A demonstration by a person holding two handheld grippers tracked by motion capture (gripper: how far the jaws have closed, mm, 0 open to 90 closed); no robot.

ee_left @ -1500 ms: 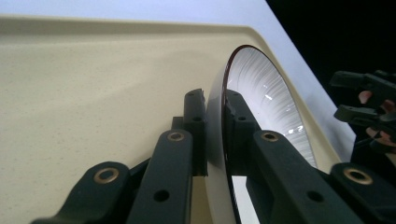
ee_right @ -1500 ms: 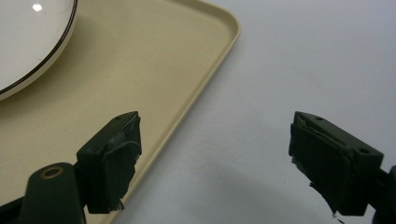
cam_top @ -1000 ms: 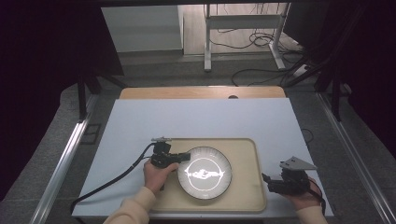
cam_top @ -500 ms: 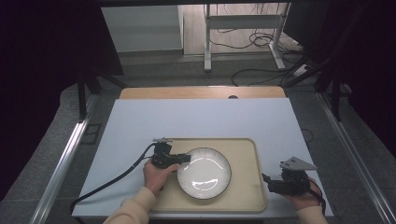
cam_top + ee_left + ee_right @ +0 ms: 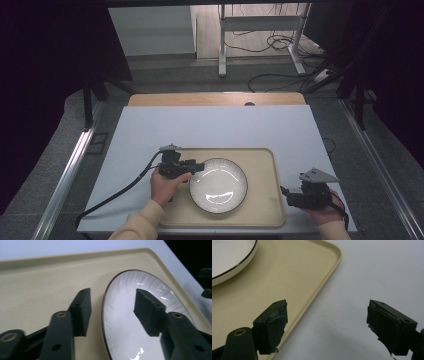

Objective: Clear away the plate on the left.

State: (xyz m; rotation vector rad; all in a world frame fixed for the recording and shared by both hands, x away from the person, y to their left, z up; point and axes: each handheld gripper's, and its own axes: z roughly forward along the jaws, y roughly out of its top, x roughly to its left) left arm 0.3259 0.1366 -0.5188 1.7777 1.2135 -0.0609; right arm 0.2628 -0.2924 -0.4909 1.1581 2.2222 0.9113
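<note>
High view: left gripper (image 5: 198,165) fingers just released, straddling plate (image 5: 218,185) rim; right gripper (image 5: 285,191) fingers spread, empty; no writing readable.

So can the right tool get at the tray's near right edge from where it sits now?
Probably yes: the right tool is open, its jaws straddling the tray edge, with nothing between. The plate sits farther in.
</note>
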